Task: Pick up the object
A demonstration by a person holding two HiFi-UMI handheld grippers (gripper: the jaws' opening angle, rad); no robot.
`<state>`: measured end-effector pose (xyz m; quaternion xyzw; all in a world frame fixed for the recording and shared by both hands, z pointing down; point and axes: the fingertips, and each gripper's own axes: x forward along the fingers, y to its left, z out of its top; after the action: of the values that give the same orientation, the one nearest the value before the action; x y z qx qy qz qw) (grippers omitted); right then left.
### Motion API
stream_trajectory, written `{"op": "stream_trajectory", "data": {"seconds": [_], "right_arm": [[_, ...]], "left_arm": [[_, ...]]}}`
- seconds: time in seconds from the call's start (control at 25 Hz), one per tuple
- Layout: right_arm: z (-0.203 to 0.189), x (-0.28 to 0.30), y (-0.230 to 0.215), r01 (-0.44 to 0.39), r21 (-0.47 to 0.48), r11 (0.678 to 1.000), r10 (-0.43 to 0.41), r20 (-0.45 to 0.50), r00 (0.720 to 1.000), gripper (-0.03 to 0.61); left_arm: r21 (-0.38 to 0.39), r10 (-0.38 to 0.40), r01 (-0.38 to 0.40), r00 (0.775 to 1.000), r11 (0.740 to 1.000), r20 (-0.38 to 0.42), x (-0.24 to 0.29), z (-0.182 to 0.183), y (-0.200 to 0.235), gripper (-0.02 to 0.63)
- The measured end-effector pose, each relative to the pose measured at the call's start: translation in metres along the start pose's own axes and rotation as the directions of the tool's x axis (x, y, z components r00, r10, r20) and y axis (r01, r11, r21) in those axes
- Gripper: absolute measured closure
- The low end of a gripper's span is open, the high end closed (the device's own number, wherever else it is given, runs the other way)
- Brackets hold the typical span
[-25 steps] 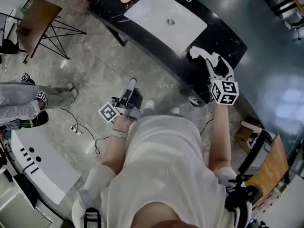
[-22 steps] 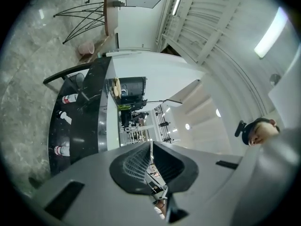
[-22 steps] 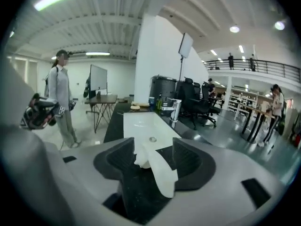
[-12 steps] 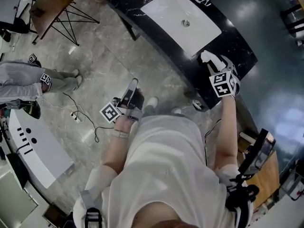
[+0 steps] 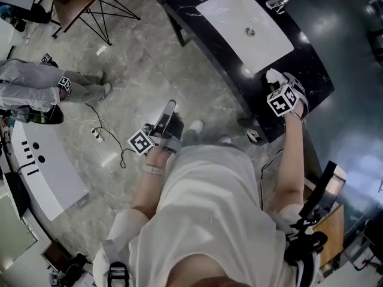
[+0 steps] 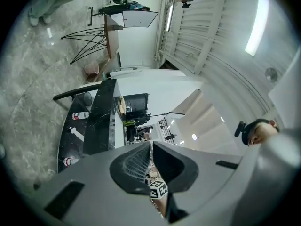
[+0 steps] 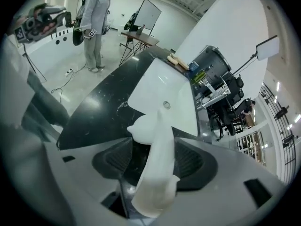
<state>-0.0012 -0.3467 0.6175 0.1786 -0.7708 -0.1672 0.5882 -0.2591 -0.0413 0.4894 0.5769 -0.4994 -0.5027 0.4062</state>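
The right gripper (image 5: pixel 286 84) hangs over the near right end of a black counter (image 5: pixel 236 79), just near of a white basin (image 5: pixel 236 23) set into it. Its jaws stand wide apart. The object (image 7: pixel 155 173), white, long and curved, lies lengthwise between them, its rounded end reaching past the fingertips toward the basin. In the right gripper view a dark gap shows between the object and the pad on the left of that view. It lies close against the other pad, though I cannot tell whether the two touch. Whether the object rests on the counter cannot be told either.

The left gripper (image 5: pixel 169 106) is held low in front of the person's body, over the grey floor (image 5: pixel 149 58) and well apart from the counter. Its jaws are closed tip to tip with nothing between them.

A tap (image 5: pixel 280 0) stands at the far right side of the basin. At far left a second person (image 5: pixel 36 91) stands on the floor.
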Motion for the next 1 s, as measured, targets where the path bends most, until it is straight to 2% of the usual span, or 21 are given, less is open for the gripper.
{"op": "stream_trajectory", "data": {"seconds": [0.32, 0.8, 1.0], "right_arm": [[-0.002, 0.018, -0.016, 0.054, -0.070, 0.996, -0.057, -0.047, 0.997, 0.298], [-0.001, 0.022, -0.019, 0.011, -0.073, 0.997, -0.016, -0.071, 0.997, 0.299], [0.002, 0.022, -0.014, -0.052, -0.100, 0.994, 0.040, -0.115, 0.993, 0.314]], "left_arm": [[0.008, 0.019, -0.019, 0.999, 1.000, 0.043, -0.019, 0.011, -0.002, 0.606], [-0.001, 0.027, -0.027, 0.999, 1.000, 0.035, -0.020, 0.009, 0.001, 0.606], [-0.002, 0.025, -0.025, 0.999, 1.000, 0.024, -0.015, 0.009, 0.000, 0.606]]}}
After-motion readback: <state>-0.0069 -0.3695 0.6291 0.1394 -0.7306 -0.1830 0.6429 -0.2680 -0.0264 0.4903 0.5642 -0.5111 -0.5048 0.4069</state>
